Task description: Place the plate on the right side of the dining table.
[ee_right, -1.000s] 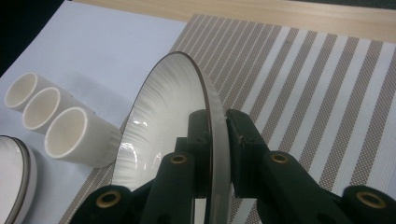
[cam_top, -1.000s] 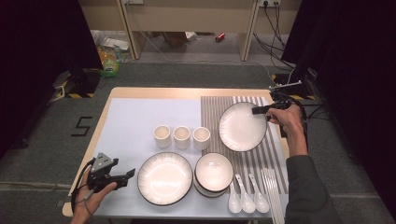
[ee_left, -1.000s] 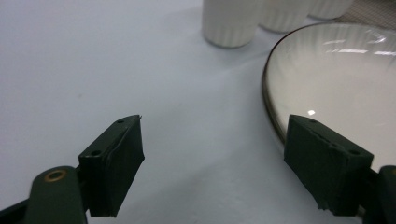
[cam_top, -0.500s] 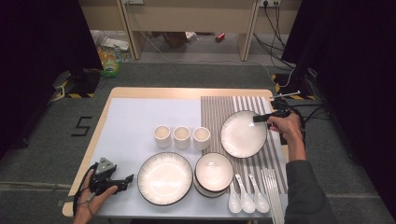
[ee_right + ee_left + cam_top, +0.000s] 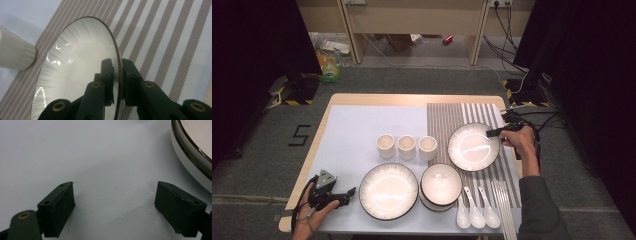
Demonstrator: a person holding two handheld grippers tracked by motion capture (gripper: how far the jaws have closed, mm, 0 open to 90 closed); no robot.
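Counting two plates (image 5: 473,146), three cups (image 5: 406,147), three spoons (image 5: 476,212)

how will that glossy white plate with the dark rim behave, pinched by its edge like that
The glossy white plate with the dark rim looks rigid and probably breakable. Its glaze seems slippery, so the right gripper, clamped on the thin rim, may let it pivot or slide.

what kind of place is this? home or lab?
Likely a lab recording setup: a table laid with a plate and cups, loose cables on carpet, dark curtains at both sides.
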